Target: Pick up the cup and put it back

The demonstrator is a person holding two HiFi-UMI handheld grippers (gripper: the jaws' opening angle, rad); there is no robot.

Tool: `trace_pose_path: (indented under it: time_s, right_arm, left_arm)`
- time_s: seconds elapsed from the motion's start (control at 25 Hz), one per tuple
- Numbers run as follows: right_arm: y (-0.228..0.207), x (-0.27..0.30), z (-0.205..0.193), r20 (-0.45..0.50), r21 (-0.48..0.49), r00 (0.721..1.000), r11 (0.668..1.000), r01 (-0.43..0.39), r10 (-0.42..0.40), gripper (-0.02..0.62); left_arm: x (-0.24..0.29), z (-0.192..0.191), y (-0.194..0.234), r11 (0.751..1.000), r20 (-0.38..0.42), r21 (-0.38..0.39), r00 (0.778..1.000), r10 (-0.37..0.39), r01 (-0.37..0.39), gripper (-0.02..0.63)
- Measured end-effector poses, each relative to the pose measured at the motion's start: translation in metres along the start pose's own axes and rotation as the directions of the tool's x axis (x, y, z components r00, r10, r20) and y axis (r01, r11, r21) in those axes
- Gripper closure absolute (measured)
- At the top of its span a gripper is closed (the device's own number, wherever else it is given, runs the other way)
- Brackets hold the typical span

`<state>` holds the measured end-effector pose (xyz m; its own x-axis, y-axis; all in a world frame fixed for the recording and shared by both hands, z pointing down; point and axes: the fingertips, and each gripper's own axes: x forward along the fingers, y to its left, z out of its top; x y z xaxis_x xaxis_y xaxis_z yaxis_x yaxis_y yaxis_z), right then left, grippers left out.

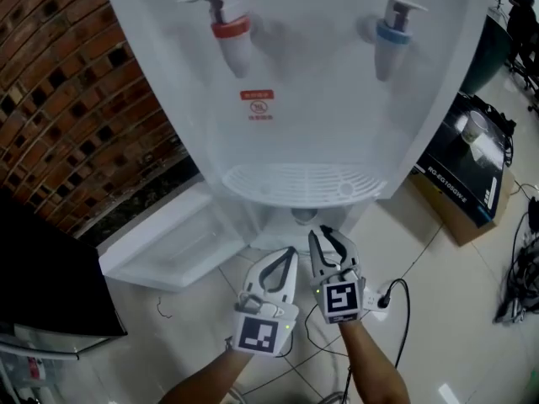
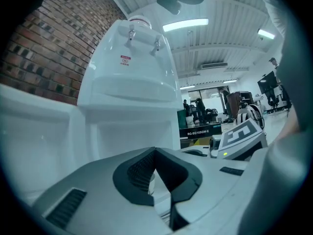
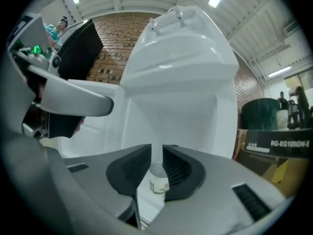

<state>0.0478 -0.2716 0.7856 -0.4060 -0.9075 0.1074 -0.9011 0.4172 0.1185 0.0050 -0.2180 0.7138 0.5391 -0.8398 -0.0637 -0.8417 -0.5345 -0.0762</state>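
Observation:
A small white paper cup (image 1: pixel 303 217) with a printed band stands low in the recess under the drip tray (image 1: pixel 295 183) of a white water dispenser (image 1: pixel 303 99). My right gripper (image 1: pixel 322 232) points at it from just in front. In the right gripper view the cup (image 3: pixel 157 181) shows through a narrow gap between the jaws of the right gripper (image 3: pixel 156 148). The pads do not visibly press on it. My left gripper (image 1: pixel 290 252) sits beside the right one, its tips together. In the left gripper view a sliver of the cup (image 2: pixel 150 180) shows beyond the left gripper (image 2: pixel 155 150).
The dispenser has a red tap (image 1: pixel 229 32) and a blue tap (image 1: pixel 392 32). A white foam slab (image 1: pixel 168 242) lies at its left foot by the brick wall (image 1: pixel 76 108). A cardboard box (image 1: pixel 467 175) stands to the right. A white plug and cable (image 1: pixel 383 297) lie on the tiled floor.

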Motion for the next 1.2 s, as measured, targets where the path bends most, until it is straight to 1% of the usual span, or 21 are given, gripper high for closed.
trace_pose_path:
  time_s: [0.16,0.24,0.44,0.6,0.72,0.8,1.0,1.12,1.2]
  right_arm:
    - [0.009,-0.039,0.048,-0.051,-0.072,0.998,0.996,-0.048,0.044,0.540]
    - [0.012,-0.058,0.075,-0.060,-0.068,0.997,0.996,-0.050,0.046,0.564]
    - [0.026,-0.099,0.149,-0.066,-0.053,0.996,0.997,-0.063,0.059,0.565]
    - [0.029,-0.125,0.216,-0.047,-0.019,0.998,0.999,-0.043,0.042,0.565]
    - [0.029,-0.141,0.266,-0.047,0.002,0.999,1.000,-0.022,0.022,0.565]
    - [0.031,-0.151,0.304,-0.053,-0.002,0.999,1.000,-0.015,0.015,0.565]
    - [0.038,-0.174,0.414,-0.031,0.033,0.999,0.999,-0.012,0.013,0.565]
    - [0.036,-0.185,0.479,-0.024,0.060,1.000,0.998,-0.001,0.002,0.563]
    - [0.036,-0.192,0.523,-0.019,0.070,1.000,0.998,0.005,-0.004,0.565]
  left_arm:
    - [-0.011,0.049,-0.001,1.000,-0.020,-0.010,1.000,-0.017,0.017,0.604]
    - [-0.018,0.079,-0.001,1.000,-0.016,-0.007,1.000,-0.023,0.022,0.604]
    - [-0.041,0.143,-0.006,1.000,-0.042,-0.015,0.999,-0.027,0.027,0.604]
    - [-0.054,0.204,-0.007,0.999,-0.044,-0.031,0.999,-0.027,0.025,0.604]
    - [-0.059,0.255,-0.007,0.999,-0.030,-0.035,0.999,-0.026,0.025,0.604]
    - [-0.064,0.292,-0.008,0.999,-0.027,-0.044,0.999,-0.028,0.027,0.604]
    - [-0.072,0.391,0.001,0.998,-0.024,-0.061,0.999,-0.025,0.024,0.604]
    - [-0.073,0.459,0.007,0.999,0.002,-0.034,0.999,-0.036,0.036,0.604]
    - [-0.077,0.500,0.011,0.999,-0.002,-0.031,0.999,-0.036,0.036,0.604]
